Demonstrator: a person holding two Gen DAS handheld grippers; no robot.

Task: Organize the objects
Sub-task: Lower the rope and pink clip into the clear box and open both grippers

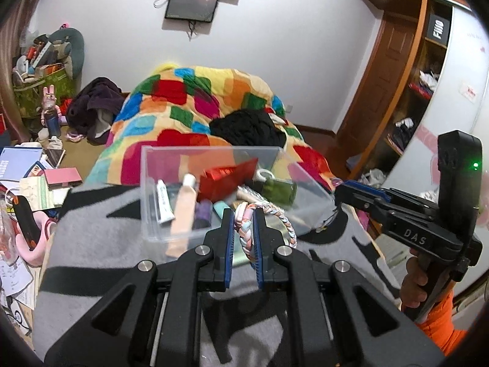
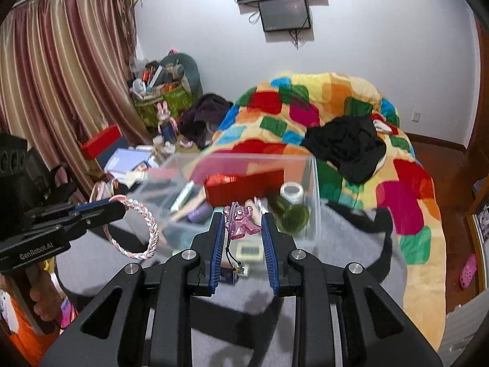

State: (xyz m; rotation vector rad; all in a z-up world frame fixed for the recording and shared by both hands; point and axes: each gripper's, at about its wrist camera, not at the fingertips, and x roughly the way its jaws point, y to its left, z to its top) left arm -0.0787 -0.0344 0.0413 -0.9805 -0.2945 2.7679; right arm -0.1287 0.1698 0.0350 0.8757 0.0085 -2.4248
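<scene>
The left gripper (image 1: 243, 218) pinched a braided pastel ring (image 1: 272, 223) between its blue pads, holding it just in front of the clear plastic box (image 1: 152, 183). The right gripper (image 2: 241, 229) clasped a pink translucent charm (image 2: 240, 223), its cord and tag (image 2: 238, 270) dangling below. Inside the box lay a red carton (image 1: 226, 180), a white tube (image 1: 163, 203), a peach tube (image 1: 183, 214) and a green jar (image 2: 293, 214). The box sat on a grey-and-black blanket (image 1: 91, 244); behind it rose a patchwork quilt (image 1: 183, 107) with black clothing (image 1: 247, 128).
</scene>
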